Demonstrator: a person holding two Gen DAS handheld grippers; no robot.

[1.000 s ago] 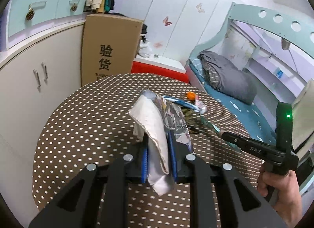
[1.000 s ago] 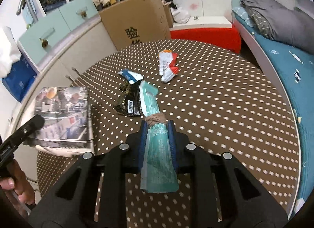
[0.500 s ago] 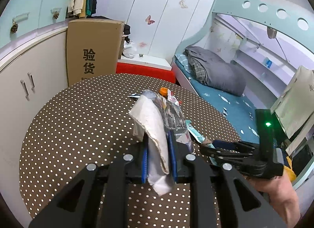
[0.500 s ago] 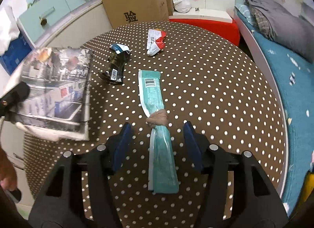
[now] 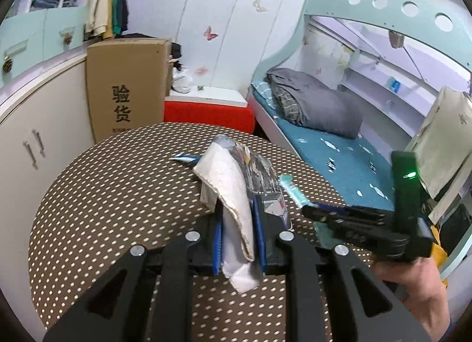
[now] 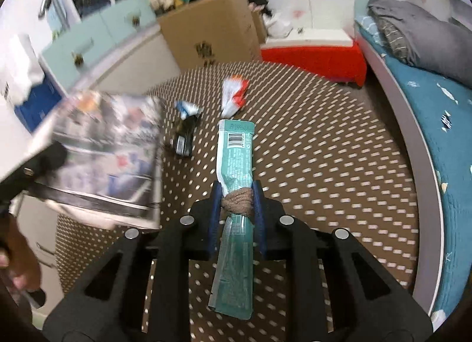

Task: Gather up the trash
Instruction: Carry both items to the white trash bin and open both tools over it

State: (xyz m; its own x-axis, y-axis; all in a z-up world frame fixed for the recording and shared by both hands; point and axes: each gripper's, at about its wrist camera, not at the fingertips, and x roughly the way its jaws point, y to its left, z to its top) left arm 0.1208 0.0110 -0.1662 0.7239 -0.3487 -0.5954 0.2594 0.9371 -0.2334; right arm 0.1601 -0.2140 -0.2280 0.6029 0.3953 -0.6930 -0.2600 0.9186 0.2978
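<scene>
Trash is split between both grippers and the polka-dot surface (image 6: 339, 147). In the left wrist view, the left gripper (image 5: 239, 230), lower centre, has its jaws clamped on a printed bag (image 5: 259, 177) with a white cloth-like edge. In the right wrist view, centre, the right gripper (image 6: 237, 203) has just closed its jaws on a teal wrapper (image 6: 236, 153) tied with a brown knot. Upper centre, three wrappers lie loose: blue-white (image 6: 185, 107), black (image 6: 184, 138), red-white (image 6: 233, 95).
</scene>
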